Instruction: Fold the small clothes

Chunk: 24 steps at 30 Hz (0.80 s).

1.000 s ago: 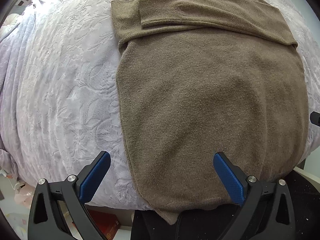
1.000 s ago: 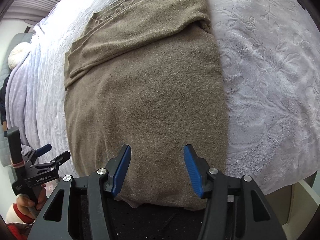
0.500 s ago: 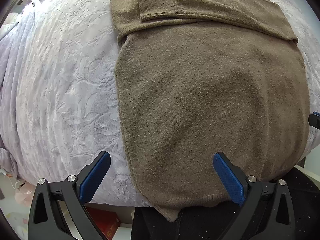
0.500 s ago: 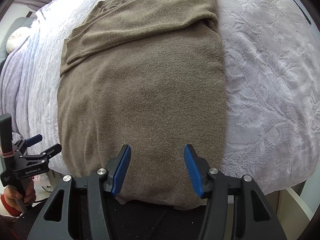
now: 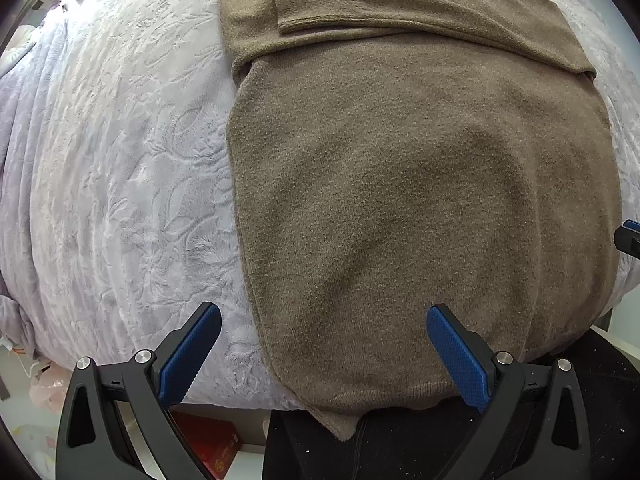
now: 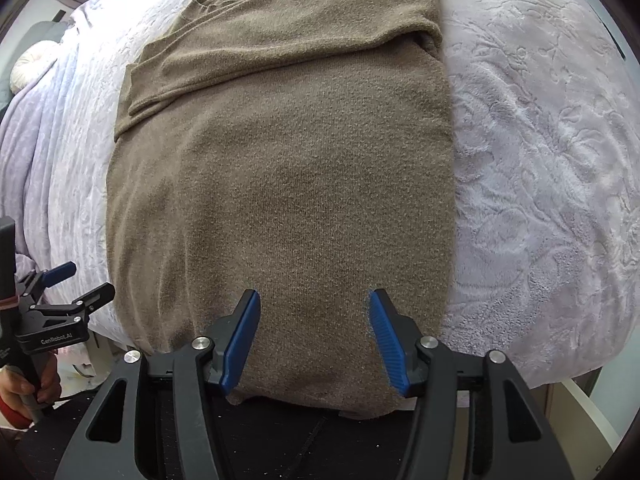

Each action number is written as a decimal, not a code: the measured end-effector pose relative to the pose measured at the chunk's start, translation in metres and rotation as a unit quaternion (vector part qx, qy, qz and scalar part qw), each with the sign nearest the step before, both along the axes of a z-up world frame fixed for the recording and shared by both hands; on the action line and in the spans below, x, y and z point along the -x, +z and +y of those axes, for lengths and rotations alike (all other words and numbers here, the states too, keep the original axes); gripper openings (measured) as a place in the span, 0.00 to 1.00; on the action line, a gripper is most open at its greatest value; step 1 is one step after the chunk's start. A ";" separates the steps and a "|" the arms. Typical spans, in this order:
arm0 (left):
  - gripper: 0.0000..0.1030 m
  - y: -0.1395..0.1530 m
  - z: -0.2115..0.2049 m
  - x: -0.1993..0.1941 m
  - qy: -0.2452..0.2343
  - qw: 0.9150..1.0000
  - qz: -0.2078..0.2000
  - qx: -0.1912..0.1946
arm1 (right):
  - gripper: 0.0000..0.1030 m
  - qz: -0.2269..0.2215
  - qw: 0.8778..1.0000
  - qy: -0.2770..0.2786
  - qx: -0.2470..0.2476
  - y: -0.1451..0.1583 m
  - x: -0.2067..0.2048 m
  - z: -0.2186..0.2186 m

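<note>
A brown knit sweater [image 5: 420, 184] lies flat on the bed with both sleeves folded across its chest; it also shows in the right wrist view [image 6: 288, 168]. Its hem hangs over the near bed edge. My left gripper [image 5: 324, 344] is open and empty, above the hem's left corner, its left finger over the blanket. My right gripper [image 6: 314, 332] is open and empty, above the hem near the sweater's right side. The left gripper also shows at the left of the right wrist view [image 6: 72, 284].
A lilac embossed blanket [image 5: 120, 160] covers the bed and spreads wide on both sides of the sweater [image 6: 540, 180]. A red box [image 5: 212, 440] sits on the floor below the bed edge. A white pillow [image 6: 28, 64] lies at the far left.
Both grippers have moved slightly forward and closer over the sweater's hem. Both stay open; the sweater has not moved.
</note>
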<state>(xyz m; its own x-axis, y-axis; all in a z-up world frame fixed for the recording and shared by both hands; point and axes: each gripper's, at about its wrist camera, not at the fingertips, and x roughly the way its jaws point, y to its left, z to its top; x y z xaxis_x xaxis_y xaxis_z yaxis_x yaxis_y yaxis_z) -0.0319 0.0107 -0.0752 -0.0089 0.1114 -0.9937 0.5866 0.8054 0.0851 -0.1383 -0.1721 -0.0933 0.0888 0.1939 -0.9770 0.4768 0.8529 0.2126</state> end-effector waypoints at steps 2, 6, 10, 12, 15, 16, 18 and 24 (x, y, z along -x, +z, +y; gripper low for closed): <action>1.00 -0.002 0.001 0.000 0.000 1.000 0.002 -0.001 | 0.64 0.002 1.000 0.003 0.002 -0.001 0.000 0.001; 1.00 -0.004 0.002 0.002 0.000 1.000 0.005 -0.003 | 0.64 0.008 1.000 0.009 0.003 -0.004 0.001 0.003; 1.00 -0.008 0.005 0.002 0.001 1.000 0.008 -0.006 | 0.64 0.014 1.000 0.017 0.006 -0.007 0.000 0.006; 1.00 -0.009 0.007 0.002 0.002 1.000 0.009 -0.006 | 0.64 0.015 1.000 0.019 0.006 -0.008 0.000 0.007; 1.00 -0.010 0.008 0.002 0.002 1.000 0.009 -0.006 | 0.64 0.016 1.000 0.022 0.006 -0.009 0.000 0.008; 1.00 -0.011 0.008 0.002 0.002 1.000 0.009 -0.006 | 0.64 0.016 1.000 0.022 0.006 -0.009 0.000 0.008; 1.00 -0.010 0.007 0.002 0.001 1.000 0.009 -0.006 | 0.64 0.017 1.000 0.024 0.007 -0.009 -0.001 0.008; 1.00 -0.011 0.007 0.002 0.002 1.000 0.011 -0.007 | 0.64 0.019 0.999 0.030 0.008 -0.010 -0.003 0.010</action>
<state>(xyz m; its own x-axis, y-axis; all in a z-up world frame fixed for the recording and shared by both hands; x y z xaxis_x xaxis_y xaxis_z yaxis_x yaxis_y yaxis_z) -0.0336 0.0181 -0.0866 -0.0308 0.1245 -0.9917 0.5859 0.8061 0.0830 -0.1357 -0.1621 -0.1036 0.0402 0.1816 -0.9826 0.4329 0.8831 0.1809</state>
